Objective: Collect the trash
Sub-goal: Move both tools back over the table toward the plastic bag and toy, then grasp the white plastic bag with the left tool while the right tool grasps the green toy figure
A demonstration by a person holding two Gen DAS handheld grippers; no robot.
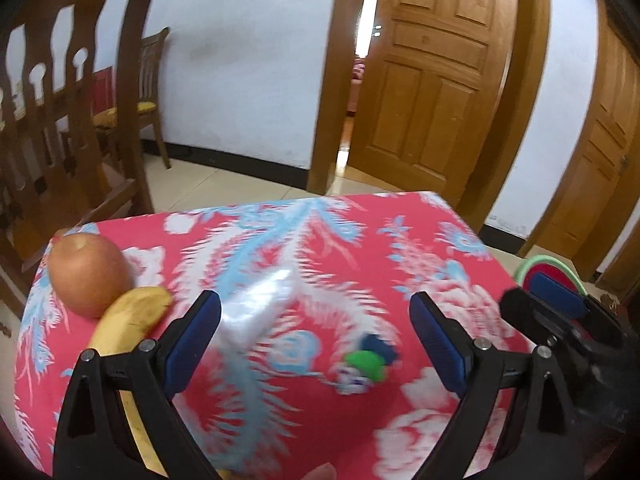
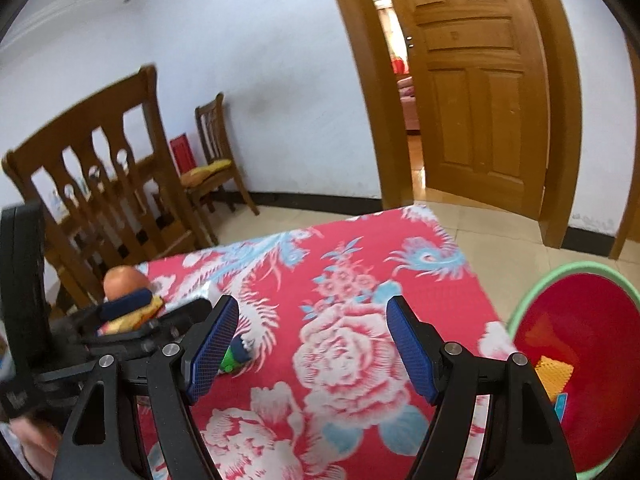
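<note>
A crumpled clear plastic wrapper (image 1: 256,308) lies on the red floral tablecloth (image 1: 360,240), just inside the near-left finger of my left gripper (image 1: 316,340). That gripper stands open, its pads touching nothing. A small green, blue and white scrap (image 1: 368,364) sits on the cloth between its fingers, and in the right wrist view this scrap (image 2: 236,356) peeks out beside a blue pad. My right gripper (image 2: 312,344) is open over bare cloth, with nothing between its fingers. A green-rimmed bin (image 2: 560,272) with a red liner stands off the table's right edge.
An apple (image 1: 88,272) and a banana (image 1: 128,320) lie at the table's left edge. Wooden chairs (image 2: 100,184) stand to the left. A wooden door (image 1: 432,80) stands ajar beyond the table. Orange and yellow scraps (image 2: 554,372) lie inside the bin.
</note>
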